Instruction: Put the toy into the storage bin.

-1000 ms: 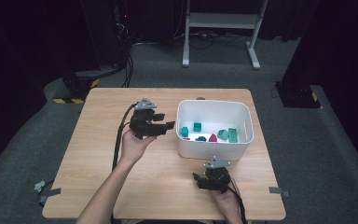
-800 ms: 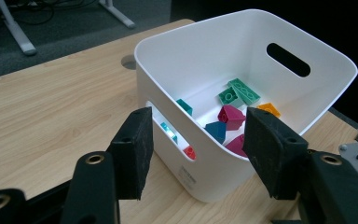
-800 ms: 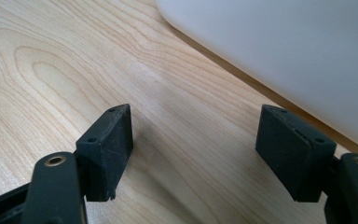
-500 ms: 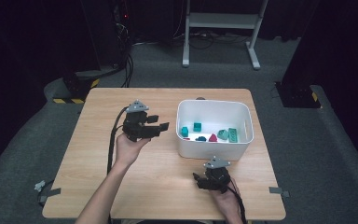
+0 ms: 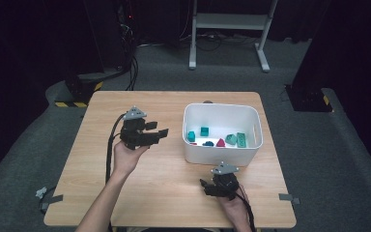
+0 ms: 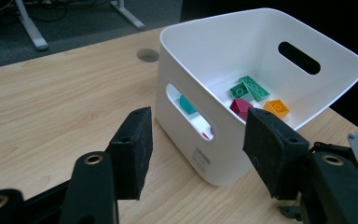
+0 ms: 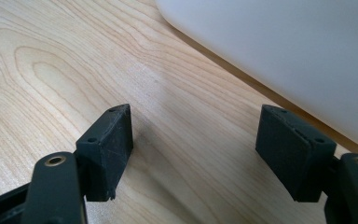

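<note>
Left gripper (image 5: 158, 134): sits farther left, away from the white bin (image 5: 222, 153), and slightly lower than a second ago.
Gap between left gripper and white bin: wider, with more bare table (image 5: 96, 145) between them.
Left forearm: angled more leftward.

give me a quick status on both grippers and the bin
Left gripper open, empty, beside white bin. Right gripper open, empty, low over table. Bin holds toy bricks. Nothing in the way.

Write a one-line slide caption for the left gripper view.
Open left gripper faces a white bin of toy blocks on a wooden table.
</note>
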### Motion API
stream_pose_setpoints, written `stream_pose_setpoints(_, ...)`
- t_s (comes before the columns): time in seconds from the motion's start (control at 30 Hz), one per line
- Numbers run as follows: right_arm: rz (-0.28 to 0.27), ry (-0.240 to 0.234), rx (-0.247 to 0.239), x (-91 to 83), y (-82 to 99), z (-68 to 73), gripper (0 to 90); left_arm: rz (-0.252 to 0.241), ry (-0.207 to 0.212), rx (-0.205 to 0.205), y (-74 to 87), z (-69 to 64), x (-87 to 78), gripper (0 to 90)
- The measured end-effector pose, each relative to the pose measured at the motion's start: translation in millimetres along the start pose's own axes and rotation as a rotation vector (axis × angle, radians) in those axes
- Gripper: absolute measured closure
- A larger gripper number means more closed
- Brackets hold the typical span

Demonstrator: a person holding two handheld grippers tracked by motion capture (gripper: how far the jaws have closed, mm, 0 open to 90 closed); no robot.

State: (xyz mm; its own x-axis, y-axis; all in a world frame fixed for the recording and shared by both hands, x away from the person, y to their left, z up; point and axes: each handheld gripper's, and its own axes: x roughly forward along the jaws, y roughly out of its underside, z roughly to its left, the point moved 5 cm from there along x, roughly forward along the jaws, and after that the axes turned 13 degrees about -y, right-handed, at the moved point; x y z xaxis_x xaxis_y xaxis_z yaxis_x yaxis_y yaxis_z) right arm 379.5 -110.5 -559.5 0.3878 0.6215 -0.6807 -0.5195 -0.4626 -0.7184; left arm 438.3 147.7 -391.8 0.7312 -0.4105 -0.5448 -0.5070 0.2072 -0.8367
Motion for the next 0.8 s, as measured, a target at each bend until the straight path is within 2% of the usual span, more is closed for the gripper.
stream_pose_setpoints(0.5, 0.000, 0.000, 0.000, 0.0, 0.0, 0.0, 27.4, 0.004, -0.022, -0.018, 16.8, 6.9, -5.3, 41.4)
stream_pose_setpoints(0.67, 0.000, 0.000, 0.000, 0.0, 0.0, 0.0, 27.4, 0.008, -0.037, -0.004, 21.8, 7.8, -8.4, 41.1)
stream_pose_setpoints(0.8, 0.000, 0.000, 0.000, 0.0, 0.0, 0.0, 27.4, 0.008, -0.044, -0.008, 25.7, 9.7, -9.9, 40.9)
